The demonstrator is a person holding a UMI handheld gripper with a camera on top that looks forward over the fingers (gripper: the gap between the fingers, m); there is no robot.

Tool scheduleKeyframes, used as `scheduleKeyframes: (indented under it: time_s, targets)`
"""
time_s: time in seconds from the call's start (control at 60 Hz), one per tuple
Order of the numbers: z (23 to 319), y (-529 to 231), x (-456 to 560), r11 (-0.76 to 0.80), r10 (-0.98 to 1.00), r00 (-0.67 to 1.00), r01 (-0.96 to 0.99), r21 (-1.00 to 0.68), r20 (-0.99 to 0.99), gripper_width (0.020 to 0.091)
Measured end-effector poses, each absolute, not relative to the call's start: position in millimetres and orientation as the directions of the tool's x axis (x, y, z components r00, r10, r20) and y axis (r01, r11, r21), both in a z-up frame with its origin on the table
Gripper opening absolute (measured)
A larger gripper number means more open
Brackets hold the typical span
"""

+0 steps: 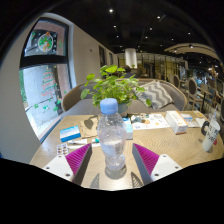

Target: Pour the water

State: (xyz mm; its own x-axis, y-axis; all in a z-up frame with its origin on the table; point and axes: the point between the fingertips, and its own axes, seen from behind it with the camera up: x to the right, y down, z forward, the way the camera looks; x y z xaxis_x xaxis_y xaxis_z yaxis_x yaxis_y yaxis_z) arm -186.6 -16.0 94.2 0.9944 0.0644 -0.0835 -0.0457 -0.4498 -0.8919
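A clear plastic water bottle [112,138] with a pale blue cap stands upright on the wooden table [170,150]. It stands between my gripper's [112,166] two fingers. The left magenta pad [78,159] and the right magenta pad [146,159] each keep a gap from the bottle's sides, so the gripper is open around it. The bottle's base rests on the tabletop between the fingers.
Beyond the bottle a leafy green plant [116,84] stands mid-table. A blue-and-white card [70,133] lies ahead to the left, papers [150,121] and a white box [176,121] to the right, and a pale cup [208,142] at the far right. Sofas stand behind the table.
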Motion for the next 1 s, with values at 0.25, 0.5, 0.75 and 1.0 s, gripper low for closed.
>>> scheduleKeyframes:
  time_s: [0.25,0.5,0.75,1.0]
  targets:
    - [66.9,23.2,-190.0,-0.414,0.078,0.996,-0.009,-0.910,-0.045,0.0616]
    - [68.0,27.0,-192.4,-0.382,0.098,0.995,0.009,-0.924,-0.031,0.0409]
    - [66.5,25.1,-194.6,-0.405,0.105,0.993,-0.003,-0.914,-0.050,0.0315]
    - [112.7,14.0,-181.0,-0.382,0.100,0.985,-0.095,-0.919,-0.143,0.0316]
